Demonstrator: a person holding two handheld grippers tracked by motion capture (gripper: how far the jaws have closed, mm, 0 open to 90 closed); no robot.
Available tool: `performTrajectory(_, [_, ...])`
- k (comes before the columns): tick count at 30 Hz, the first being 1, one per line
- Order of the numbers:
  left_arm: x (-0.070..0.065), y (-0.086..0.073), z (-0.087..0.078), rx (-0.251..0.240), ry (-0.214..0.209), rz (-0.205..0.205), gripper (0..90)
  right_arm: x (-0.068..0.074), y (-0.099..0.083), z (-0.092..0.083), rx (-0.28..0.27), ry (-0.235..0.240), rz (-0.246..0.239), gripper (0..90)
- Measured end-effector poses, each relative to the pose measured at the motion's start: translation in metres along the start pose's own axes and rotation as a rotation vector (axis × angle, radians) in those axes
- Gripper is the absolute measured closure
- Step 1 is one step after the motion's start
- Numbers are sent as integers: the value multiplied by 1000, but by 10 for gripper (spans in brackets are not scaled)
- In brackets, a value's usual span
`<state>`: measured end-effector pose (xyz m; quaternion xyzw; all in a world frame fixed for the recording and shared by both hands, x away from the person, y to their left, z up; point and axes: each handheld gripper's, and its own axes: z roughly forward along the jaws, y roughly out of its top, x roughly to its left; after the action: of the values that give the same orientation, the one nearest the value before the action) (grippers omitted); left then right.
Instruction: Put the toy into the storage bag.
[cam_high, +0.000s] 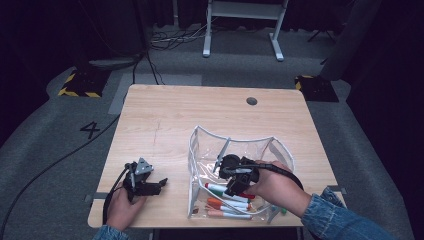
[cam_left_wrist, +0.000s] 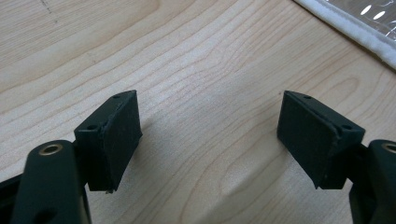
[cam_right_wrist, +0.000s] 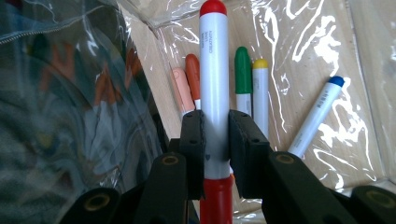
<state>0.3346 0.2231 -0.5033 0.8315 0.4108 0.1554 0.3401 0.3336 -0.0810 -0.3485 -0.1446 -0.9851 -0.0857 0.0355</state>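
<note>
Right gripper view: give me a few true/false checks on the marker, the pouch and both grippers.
1. The right gripper is shut on a red-capped marker. True.
2. The held marker is inside the clear pouch. True.
3. The left gripper holds a green marker. False: its fingers stand open over bare table.
4. The pouch is empty apart from the held marker. False: green, yellow, blue and orange markers lie in it.
5. The left gripper is inside the pouch. False: in the high view it rests on the table beside the pouch.
</note>
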Motion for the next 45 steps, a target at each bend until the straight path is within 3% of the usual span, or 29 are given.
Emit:
performTrajectory(13, [0, 0, 0, -1, 0, -2, 219, -3, 8, 28, 69, 50, 0, 760])
performTrajectory(24, [0, 0, 0, 0, -2, -4, 219, -9, 12, 43, 164, 58, 13, 756])
performTrajectory(25, [0, 0, 0, 0, 0, 1, 219, -10, 12, 45, 168, 54, 13, 729])
performTrajectory(26, [0, 0, 0, 0, 0, -1, 219, -12, 12, 46, 166, 59, 1, 597])
performTrajectory(29, [0, 0, 0, -1, -1, -2, 219, -17, 11, 43, 124, 36, 23, 495])
performTrajectory(31, [0, 0, 0, 0, 0, 0, 219, -20, 10, 34, 92, 10, 32, 490])
performTrajectory(37, [0, 0, 0, 0, -1, -2, 219, -22, 0, -10, -45, -45, 88, 469])
performTrajectory(45, [0, 0, 0, -1, -2, -5, 219, -21, -37, -65, -204, -99, 146, 477])
